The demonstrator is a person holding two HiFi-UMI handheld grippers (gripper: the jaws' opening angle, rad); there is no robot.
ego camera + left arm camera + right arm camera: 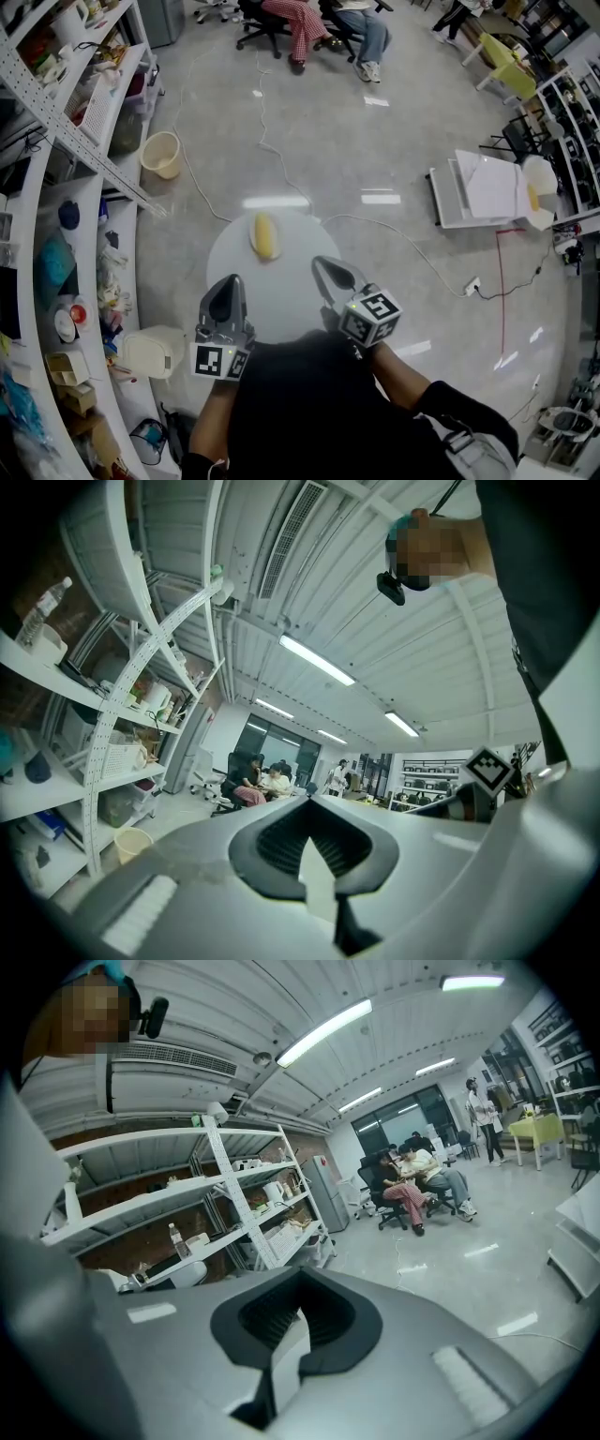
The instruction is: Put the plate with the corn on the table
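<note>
White plate (pixel 281 302), round and thin, is hanging over the grey floor (pixel 375 141) between my two claws and is not yet resting on any table. I am pinching its rim with my left claw (pixel 225 289) at about eight o'clock and with my right claw (pixel 330 272) between three and four o'clock. Both are clamping right down on that thin edge, which is showing in each gripper view only as a pale sliver between the dark pads. I am gripping from two sides, I judge, so that the plate is riding level. The corn (pixel 265 235) is lying loose near twelve o'clock, well apart from both claws, and a tilt could be sending it rolling. My own body is covering the rim around six o'clock. The gripper views are looking out over the shelves (pixel 187 1194) and the room, showing neither the corn nor the plate's face. A white piece of furniture (pixel 487 192) is standing off at two o'clock, but I cannot tell whether it is the table meant.
</note>
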